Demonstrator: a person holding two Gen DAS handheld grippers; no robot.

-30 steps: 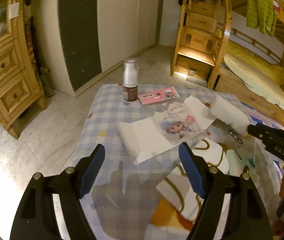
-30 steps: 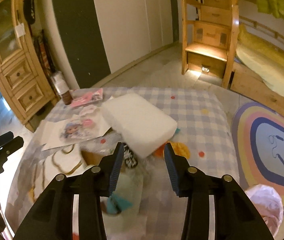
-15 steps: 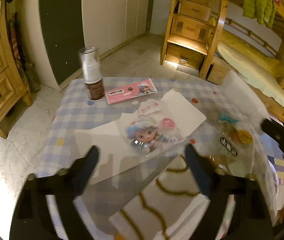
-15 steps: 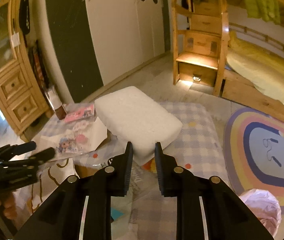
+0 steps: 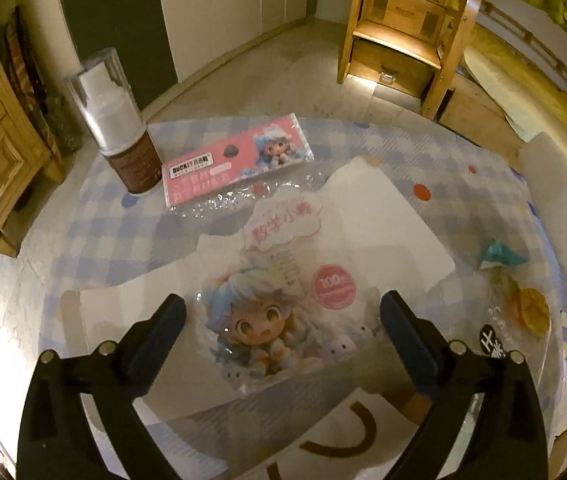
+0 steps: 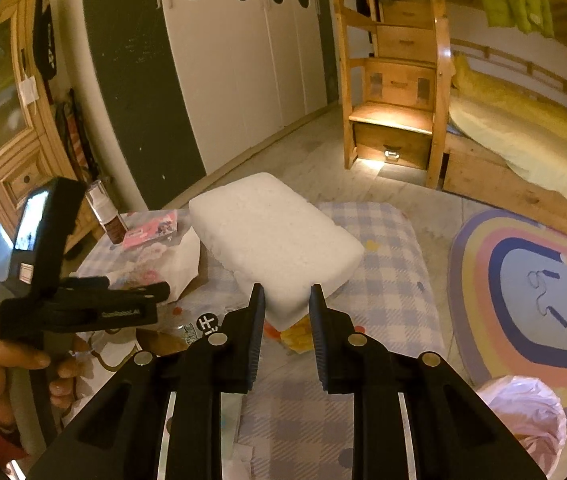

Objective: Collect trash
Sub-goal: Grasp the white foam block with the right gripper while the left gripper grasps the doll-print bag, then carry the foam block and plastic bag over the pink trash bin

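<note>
Left wrist view: the left gripper, fingers spread wide and empty, hovers low over a clear plastic wrapper printed with a cartoon girl, which lies on white paper on the checked tablecloth. The film appears thin, limp and slippery; a pinch at a raised, crinkled edge would likely hold better than one on the flat middle. A pink packet and a pump bottle stand farther back.

Right wrist view: the right gripper clamps one corner of a white foam block, held lifted above the table. The block looks light and stiff but crumbly, so a corner grip may dent it. A pink bag sits on the floor at lower right, probably the trash bag.
</note>
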